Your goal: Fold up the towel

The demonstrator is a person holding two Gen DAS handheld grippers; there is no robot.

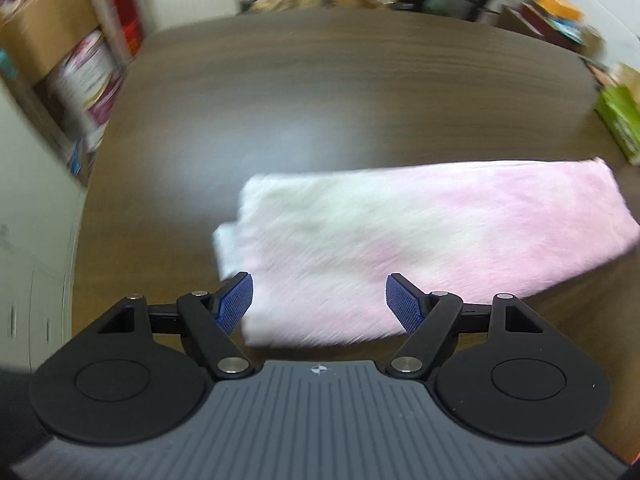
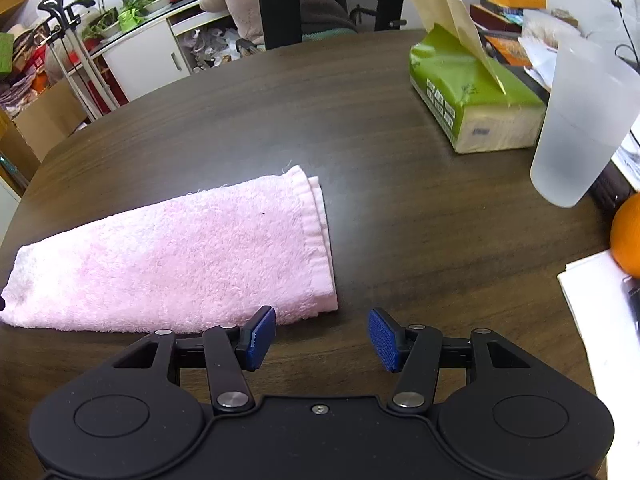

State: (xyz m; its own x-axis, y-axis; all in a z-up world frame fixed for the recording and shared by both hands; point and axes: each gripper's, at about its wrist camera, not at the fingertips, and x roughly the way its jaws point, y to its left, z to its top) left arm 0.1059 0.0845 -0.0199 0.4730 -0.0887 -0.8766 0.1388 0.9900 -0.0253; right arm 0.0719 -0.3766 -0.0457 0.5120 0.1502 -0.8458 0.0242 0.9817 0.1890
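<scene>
The towel (image 2: 172, 256), soft, limp and light, lies folded on the table (image 2: 360, 120) at 10 o'clock of the empty, open right gripper (image 2: 322, 338); grasp its hemmed end with both layers together.

From my remote station: the pink towel (image 2: 172, 264) lies flat on the dark wood-grain table (image 2: 400, 208), folded into a long, layered strip. Its hemmed short end faces right in the right wrist view, its paler end left.
</scene>
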